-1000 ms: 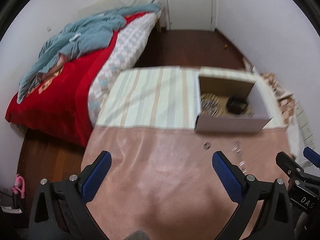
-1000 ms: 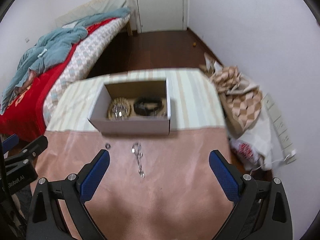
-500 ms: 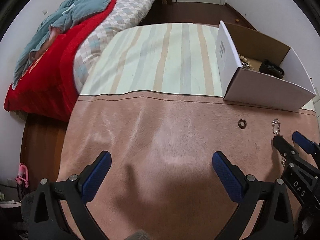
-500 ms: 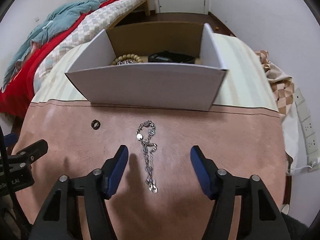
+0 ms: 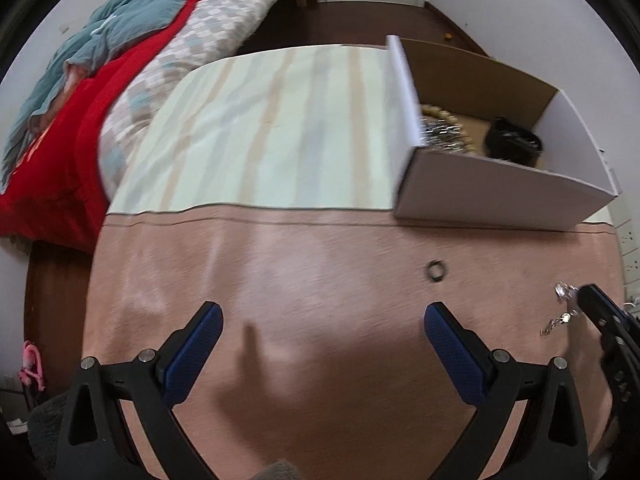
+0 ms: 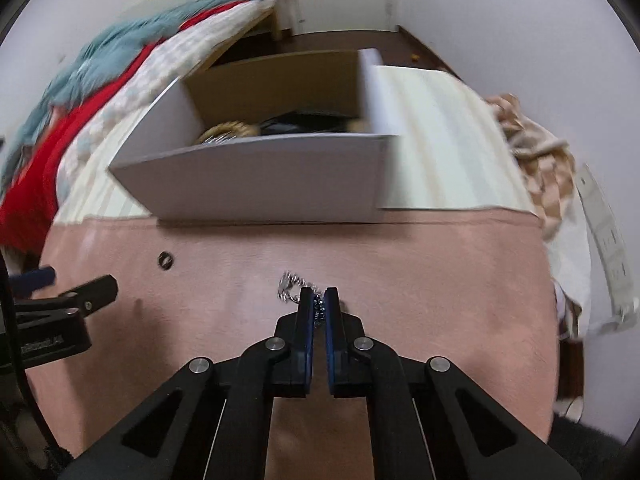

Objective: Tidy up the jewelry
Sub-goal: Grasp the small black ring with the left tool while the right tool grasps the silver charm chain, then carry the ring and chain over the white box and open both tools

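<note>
The right gripper [image 6: 319, 300] has its blue-padded jaws pressed together on a silver chain [image 6: 289, 287] that lies on the pink cloth [image 6: 420, 280], links pinched between the pads and a bright loop of the chain spilling out to the left of the fingertips. The left gripper [image 5: 322, 322] hovers above the same cloth with its jaws spread wide and nothing between them, its shadow falling on the fabric below. A small dark ring [image 5: 435, 271] sits on the cloth ahead and to the right of the left gripper's right finger, apart from both tools and near the front wall of the box. In the left wrist view the chain [image 5: 562, 312] shows at the far right edge, with the tip of the right gripper [image 5: 600, 308] laid over it. Beyond the ring stands an open white cardboard box [image 5: 480, 196], resting where the pink cloth meets a pale striped cloth [image 5: 260, 128]; inside it lie a beaded bracelet [image 5: 438, 114] with a tangle of silver pieces and a black band [image 5: 514, 142]. To the left of the table is a bed [image 5: 132, 80] with a red cover, a checked blanket and a crumpled blue-green quilt. To the right, in the right wrist view, a heap of checked fabric [image 6: 536, 152] lies against the white wall beside a power strip [image 6: 608, 232]
</note>
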Available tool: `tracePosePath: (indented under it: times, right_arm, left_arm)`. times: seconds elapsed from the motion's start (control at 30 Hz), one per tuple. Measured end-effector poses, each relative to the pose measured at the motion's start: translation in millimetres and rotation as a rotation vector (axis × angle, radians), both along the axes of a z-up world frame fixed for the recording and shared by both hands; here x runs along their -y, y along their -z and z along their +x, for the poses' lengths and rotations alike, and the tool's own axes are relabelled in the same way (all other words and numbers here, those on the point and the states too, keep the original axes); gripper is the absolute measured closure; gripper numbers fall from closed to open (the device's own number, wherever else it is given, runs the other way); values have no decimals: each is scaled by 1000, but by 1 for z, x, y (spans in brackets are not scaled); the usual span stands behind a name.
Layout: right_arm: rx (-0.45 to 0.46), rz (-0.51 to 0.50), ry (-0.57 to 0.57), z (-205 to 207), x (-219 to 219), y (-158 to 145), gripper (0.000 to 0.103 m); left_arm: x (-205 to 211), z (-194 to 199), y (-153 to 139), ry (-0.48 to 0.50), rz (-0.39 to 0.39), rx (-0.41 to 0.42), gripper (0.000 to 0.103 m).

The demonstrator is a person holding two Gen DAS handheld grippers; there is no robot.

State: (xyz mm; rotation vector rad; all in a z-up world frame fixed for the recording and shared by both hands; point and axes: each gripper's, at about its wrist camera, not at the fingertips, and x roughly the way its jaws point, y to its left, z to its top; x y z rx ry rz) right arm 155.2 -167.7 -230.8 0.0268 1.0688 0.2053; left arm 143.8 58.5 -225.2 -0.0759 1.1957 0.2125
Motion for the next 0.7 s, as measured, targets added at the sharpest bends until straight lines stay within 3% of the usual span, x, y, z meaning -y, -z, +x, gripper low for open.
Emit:
tracePosePath:
  times: [0.17,0.23,0.3,0.33,0.4,0.5,0.7]
  right_arm:
    - [15,26,90,-4,36,-13,98]
    - [18,21,100,-4,40,-14,98]
    - [21,16,102,-3,41,-14,98]
    - [22,14,101,-3,41,-14,98]
    - [21,22,102,-5,43,-14,98]
    - [24,24,95,-8,41,-14,98]
    - [36,23,89,-11,39,-19,98]
  left_arm:
    - [23,14,6,43,-26,2,3]
    - [30,19,11,64,-36,-5,15]
    - [36,22,15,86,-52,-12,38]
    - [38,22,13,95,-59,5,42]
    - [43,24,12,117,-48,20,67]
    - [48,25,11,142,-51,33,92]
    - [50,22,9,154,-49,49,93]
